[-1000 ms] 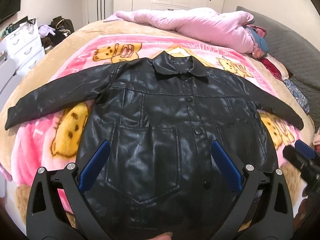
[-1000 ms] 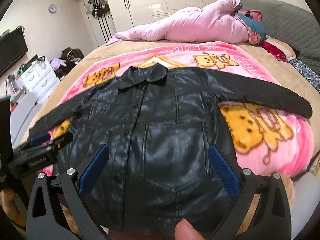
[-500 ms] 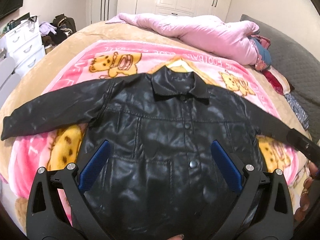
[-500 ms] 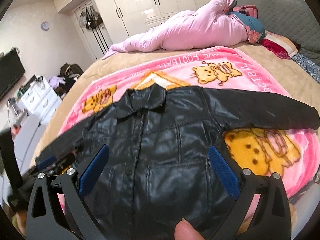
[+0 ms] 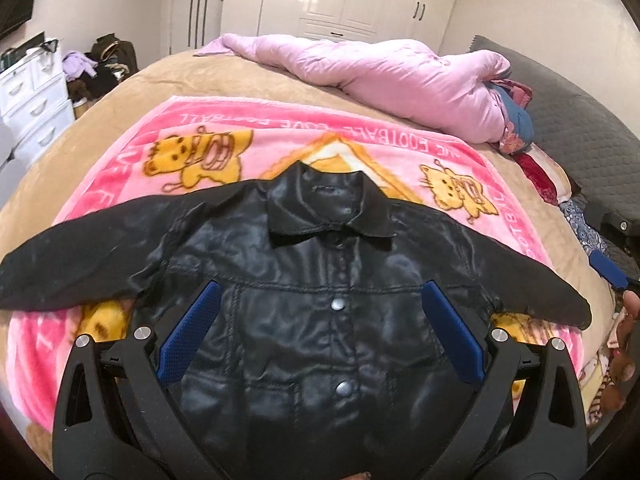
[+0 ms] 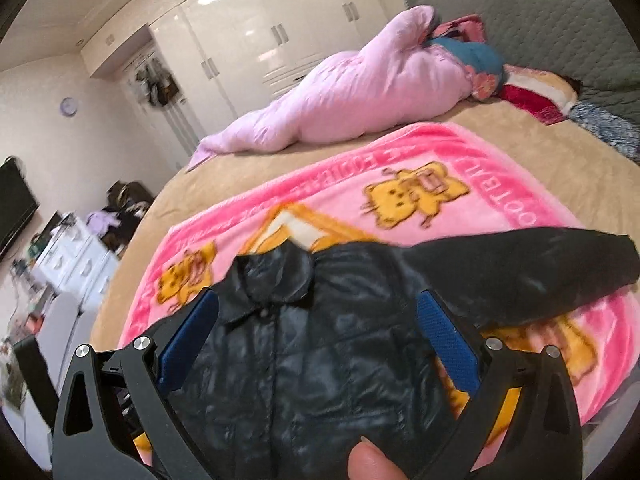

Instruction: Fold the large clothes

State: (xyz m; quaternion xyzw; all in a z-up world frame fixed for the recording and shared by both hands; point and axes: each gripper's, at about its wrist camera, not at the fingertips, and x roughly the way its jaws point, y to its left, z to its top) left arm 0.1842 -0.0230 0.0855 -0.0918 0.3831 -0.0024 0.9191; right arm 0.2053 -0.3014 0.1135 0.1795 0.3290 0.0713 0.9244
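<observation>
Bed [image 5: 168, 80]: jacket [image 5: 320, 280] unmoved, both cameras nearer collar.

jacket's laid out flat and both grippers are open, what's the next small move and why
Probably bring the right gripper over to the sleeve on its side and close on the cuff. The jacket lies buttoned, front up, both sleeves spread wide on the pink blanket, and neither gripper holds anything, so folding a sleeve in looks first.
</observation>
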